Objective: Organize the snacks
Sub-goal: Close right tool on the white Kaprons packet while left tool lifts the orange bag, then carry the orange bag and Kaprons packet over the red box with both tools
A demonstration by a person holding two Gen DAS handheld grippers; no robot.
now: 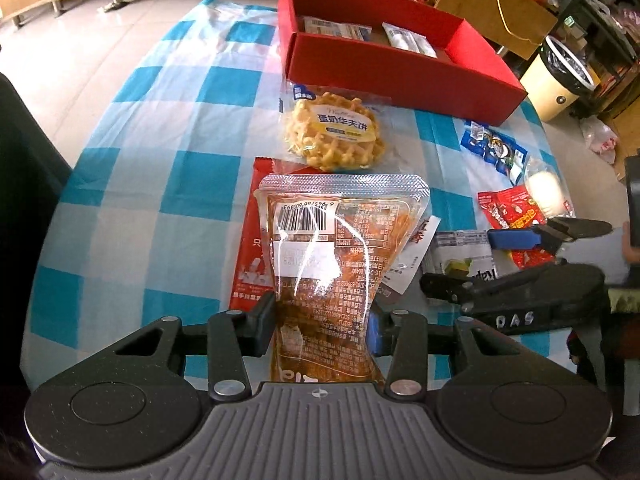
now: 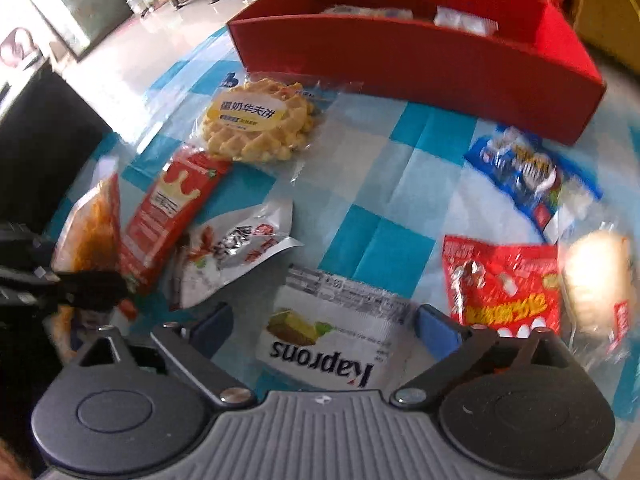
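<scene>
My left gripper (image 1: 320,322) is shut on a clear pouch of orange snack (image 1: 332,240), barcode side up, lifted above the checked tablecloth (image 1: 160,200). The same pouch (image 2: 92,228) shows at the left edge of the right wrist view. My right gripper (image 2: 324,330) stands open, its blue pads on either side of a white Kaprons packet (image 2: 340,312) that lies flat on the cloth. The pads do not touch the packet. A red box (image 1: 400,72) with a few white packets inside stands at the far end of the table.
A bagged waffle (image 1: 334,132) lies before the box, and a long red pack (image 1: 252,256) under the lifted pouch. A silver-white pack (image 2: 236,248), a blue packet (image 2: 528,172), a red packet (image 2: 504,284) and a wrapped white bun (image 2: 596,280) lie around. A bin (image 1: 560,80) stands beyond the table.
</scene>
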